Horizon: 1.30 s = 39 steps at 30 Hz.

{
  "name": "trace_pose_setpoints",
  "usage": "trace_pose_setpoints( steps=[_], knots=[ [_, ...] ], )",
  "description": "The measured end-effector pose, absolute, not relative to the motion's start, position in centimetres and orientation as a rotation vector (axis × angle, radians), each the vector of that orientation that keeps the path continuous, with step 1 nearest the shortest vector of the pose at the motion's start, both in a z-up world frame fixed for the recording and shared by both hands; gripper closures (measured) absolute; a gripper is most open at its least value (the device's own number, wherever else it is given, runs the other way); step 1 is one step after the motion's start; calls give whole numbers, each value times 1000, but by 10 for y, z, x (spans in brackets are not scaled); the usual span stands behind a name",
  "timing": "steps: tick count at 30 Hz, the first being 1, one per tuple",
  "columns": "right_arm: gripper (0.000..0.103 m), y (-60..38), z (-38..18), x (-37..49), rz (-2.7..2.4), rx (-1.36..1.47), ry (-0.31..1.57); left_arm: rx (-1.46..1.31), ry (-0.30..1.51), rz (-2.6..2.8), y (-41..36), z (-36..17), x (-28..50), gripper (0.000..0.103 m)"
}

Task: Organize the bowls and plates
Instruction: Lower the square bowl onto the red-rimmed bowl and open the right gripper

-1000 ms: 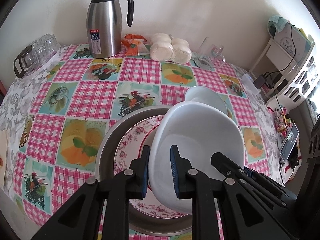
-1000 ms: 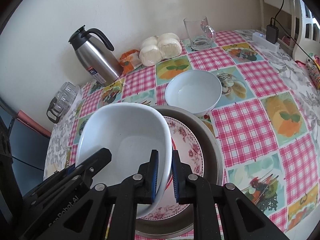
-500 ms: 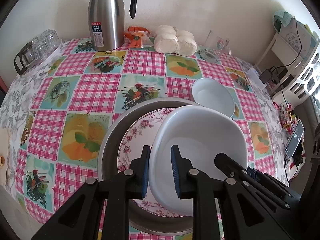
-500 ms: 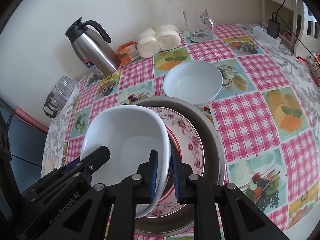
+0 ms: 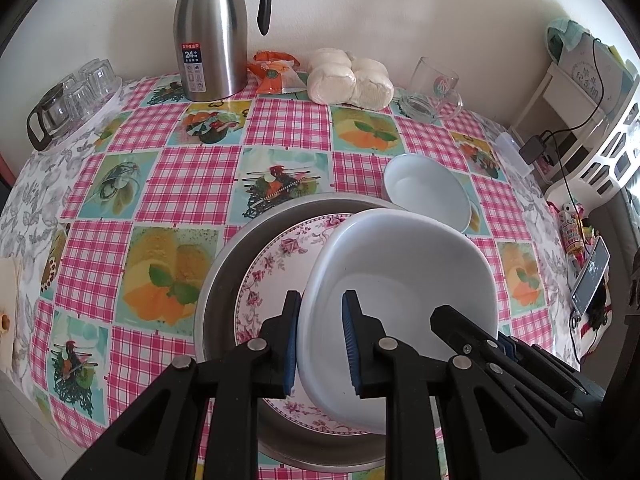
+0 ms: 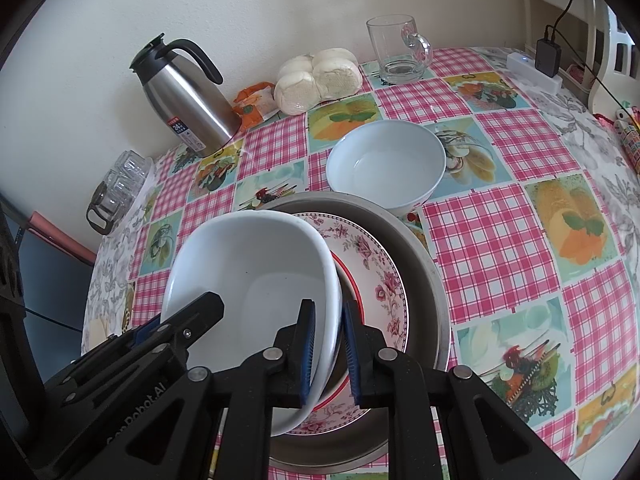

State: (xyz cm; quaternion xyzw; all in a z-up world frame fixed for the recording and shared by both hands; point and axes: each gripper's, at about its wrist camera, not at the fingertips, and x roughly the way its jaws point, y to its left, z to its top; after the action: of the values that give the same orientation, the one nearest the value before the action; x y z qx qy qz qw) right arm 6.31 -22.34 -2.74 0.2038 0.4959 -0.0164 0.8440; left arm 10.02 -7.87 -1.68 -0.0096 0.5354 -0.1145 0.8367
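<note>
A white squarish bowl [image 5: 404,280] [image 6: 256,276] is held by both grippers just above a floral plate [image 5: 280,264] [image 6: 376,276]. The plate lies in a metal pan [image 5: 224,280] [image 6: 424,264]. My left gripper [image 5: 320,336] is shut on the bowl's left rim. My right gripper [image 6: 328,344] is shut on its right rim. A round white bowl [image 5: 424,188] [image 6: 388,160] stands on the tablecloth just behind the pan.
A steel thermos jug [image 5: 212,32] [image 6: 180,92], an orange packet [image 5: 272,72], bagged buns [image 5: 352,80] [image 6: 316,76] and a glass mug [image 5: 432,88] [image 6: 400,48] stand along the wall. Glass cups [image 5: 68,100] sit at the far left. A shelf [image 5: 592,92] with cables stands right of the table.
Both grippers have lowered the white squarish bowl closer to the floral plate. Their hold on it is unchanged.
</note>
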Motion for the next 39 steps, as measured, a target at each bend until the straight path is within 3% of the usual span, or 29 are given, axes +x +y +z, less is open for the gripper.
trace_pose_setpoints(
  steps=[19, 22, 26, 31, 39],
  knots=[
    [80, -232, 3, 52, -24, 455, 950, -45, 1044, -236, -65, 16, 94, 75],
    [80, -232, 11, 49, -27, 449, 926, -51, 1028, -229, -64, 21, 93, 65],
    [80, -233, 14, 49, -36, 443, 918, -69, 1013, -215, -59, 25, 93, 63],
    [80, -236, 11, 49, -68, 433, 927, -110, 1027, -166, -48, 22, 96, 50],
    [44, -242, 10, 50, -109, 422, 926, -182, 1060, -124, -34, 14, 101, 32]
  ],
)
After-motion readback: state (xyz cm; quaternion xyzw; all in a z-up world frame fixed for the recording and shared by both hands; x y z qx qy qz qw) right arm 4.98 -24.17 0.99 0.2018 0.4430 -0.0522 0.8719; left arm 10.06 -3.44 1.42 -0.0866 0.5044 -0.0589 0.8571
